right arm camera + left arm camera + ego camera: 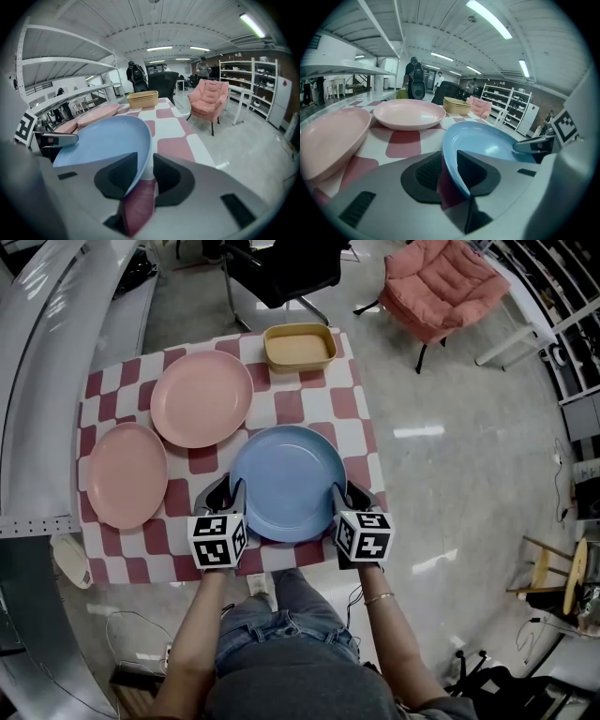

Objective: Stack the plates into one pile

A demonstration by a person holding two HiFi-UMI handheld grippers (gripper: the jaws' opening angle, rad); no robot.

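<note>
Left gripper (227,493) and right gripper (352,493) straddle the round blue plastic plate (286,479) rim, unclamped; close both evenly before lifting.

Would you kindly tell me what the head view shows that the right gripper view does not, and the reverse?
Only the head view: the person's jeans and the marker cube on the right tongs. Only the right gripper view: the ceiling, a person with a backpack, and the gap beside the rim of the blue plate between those open tongs. Both: that plate, tan tray, pink armchair.
</note>
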